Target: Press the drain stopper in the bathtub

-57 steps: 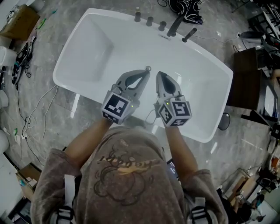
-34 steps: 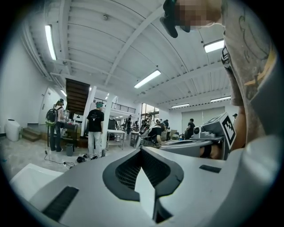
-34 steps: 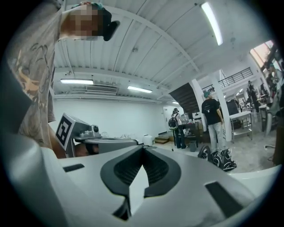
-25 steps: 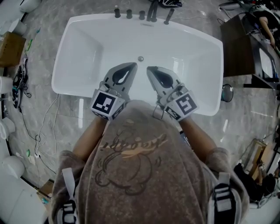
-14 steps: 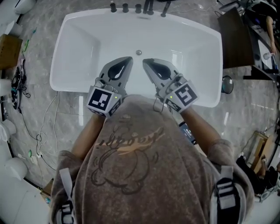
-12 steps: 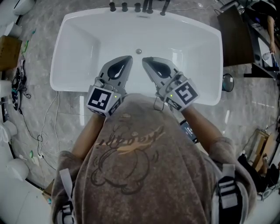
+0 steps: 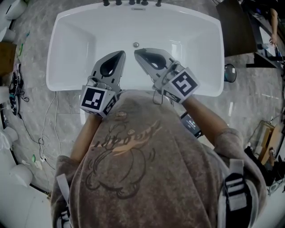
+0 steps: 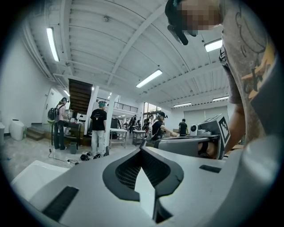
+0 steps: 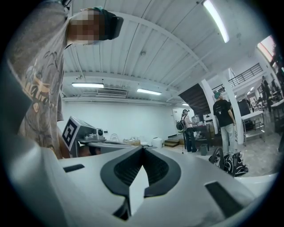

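1. Bathtub (image 7: pixel 78 49), white, fills the upper frame of the head view. Drain stopper (image 7: pixel 136 44) sits on its floor at upper centre, in plain sight.
2. Left gripper (image 7: pixel 120 53): jaws pressed together, holding nothing. Its tip is near the stopper, lower left of it, not touching.
3. Right gripper (image 7: pixel 137 50): jaws likewise pressed together and empty. Its tip is just below the stopper.
4. Tap fittings (image 7: pixel 132 2) line the top edge.
5. Cables (image 7: pixel 18 84) trail on the floor at left; a dark cabinet (image 7: pixel 234 24) stands at upper right.
6. The person's shirt (image 7: pixel 133 156) hides the tub's near rim.
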Demonstrator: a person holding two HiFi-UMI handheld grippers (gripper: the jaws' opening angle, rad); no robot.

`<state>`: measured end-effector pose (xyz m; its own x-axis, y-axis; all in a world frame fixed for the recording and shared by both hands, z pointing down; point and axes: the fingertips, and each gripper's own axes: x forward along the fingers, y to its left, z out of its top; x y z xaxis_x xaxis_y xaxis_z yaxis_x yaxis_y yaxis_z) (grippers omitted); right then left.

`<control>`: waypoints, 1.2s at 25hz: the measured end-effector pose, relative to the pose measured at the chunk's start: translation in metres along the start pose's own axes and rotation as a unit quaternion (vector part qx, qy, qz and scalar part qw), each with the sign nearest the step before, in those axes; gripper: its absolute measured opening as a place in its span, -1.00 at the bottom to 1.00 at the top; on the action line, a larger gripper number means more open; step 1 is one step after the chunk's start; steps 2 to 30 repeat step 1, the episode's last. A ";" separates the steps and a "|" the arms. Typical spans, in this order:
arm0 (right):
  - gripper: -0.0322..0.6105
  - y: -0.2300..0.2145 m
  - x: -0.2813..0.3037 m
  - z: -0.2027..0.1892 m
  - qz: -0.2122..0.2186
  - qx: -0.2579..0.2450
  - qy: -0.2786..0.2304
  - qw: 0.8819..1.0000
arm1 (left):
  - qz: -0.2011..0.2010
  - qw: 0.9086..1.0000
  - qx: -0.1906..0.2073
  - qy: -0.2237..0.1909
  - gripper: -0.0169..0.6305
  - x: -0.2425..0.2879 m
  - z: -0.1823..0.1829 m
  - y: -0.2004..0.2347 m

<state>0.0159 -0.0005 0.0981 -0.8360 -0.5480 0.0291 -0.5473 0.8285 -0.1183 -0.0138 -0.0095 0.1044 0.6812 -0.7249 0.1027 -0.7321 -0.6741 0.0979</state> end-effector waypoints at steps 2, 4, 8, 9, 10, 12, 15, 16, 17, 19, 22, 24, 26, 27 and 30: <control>-0.90 0.000 0.002 0.000 0.001 -0.001 -0.002 1.000 | 0.001 1.000 0.001 0.001 -0.95 -0.001 -0.001 0.000; -0.90 0.000 0.002 0.000 0.001 -0.001 -0.002 1.000 | 0.001 1.000 0.001 0.001 -0.95 -0.001 -0.001 0.000; -0.90 0.000 0.002 0.000 0.001 -0.001 -0.002 1.000 | 0.001 1.000 0.001 0.001 -0.95 -0.001 -0.001 0.000; -0.90 0.000 0.002 0.000 0.001 -0.001 -0.002 1.000 | 0.001 1.000 0.001 0.001 -0.95 -0.001 -0.001 0.000; -0.90 0.000 0.002 0.000 0.001 -0.001 -0.002 1.000 | 0.001 1.000 0.001 0.001 -0.95 -0.001 -0.001 0.000; -0.90 0.000 0.002 0.000 0.001 -0.001 -0.002 1.000 | 0.001 1.000 0.001 0.001 -0.95 -0.001 -0.001 0.000; -0.90 0.000 0.002 0.000 0.001 -0.001 -0.002 1.000 | 0.001 1.000 0.001 0.001 -0.95 -0.001 -0.001 0.000; -0.90 0.000 0.002 0.000 0.001 -0.001 -0.002 1.000 | 0.001 1.000 0.001 0.001 -0.95 -0.001 -0.001 0.000; -0.90 0.000 0.002 0.000 0.001 -0.001 -0.002 1.000 | 0.001 1.000 0.001 0.001 -0.95 -0.001 -0.001 0.000; -0.90 0.000 0.002 0.000 0.001 -0.001 -0.002 1.000 | 0.001 1.000 0.001 0.001 -0.95 -0.001 -0.001 0.000; -0.90 0.000 0.002 0.000 0.001 -0.001 -0.002 1.000 | 0.001 1.000 0.001 0.001 -0.95 -0.001 -0.001 0.000; -0.90 0.000 0.002 0.000 0.001 -0.001 -0.002 1.000 | 0.001 1.000 0.001 0.001 -0.95 -0.001 -0.001 0.000; -0.90 0.000 0.002 0.000 0.001 -0.001 -0.002 1.000 | 0.001 1.000 0.001 0.001 -0.95 -0.001 -0.001 0.000; -0.90 0.000 0.002 0.000 0.001 -0.001 -0.002 1.000 | 0.001 1.000 0.001 0.001 -0.95 -0.001 -0.001 0.000; -0.90 0.000 0.002 0.000 0.001 -0.001 -0.002 1.000 | 0.001 1.000 0.001 0.001 -0.95 -0.001 -0.001 0.000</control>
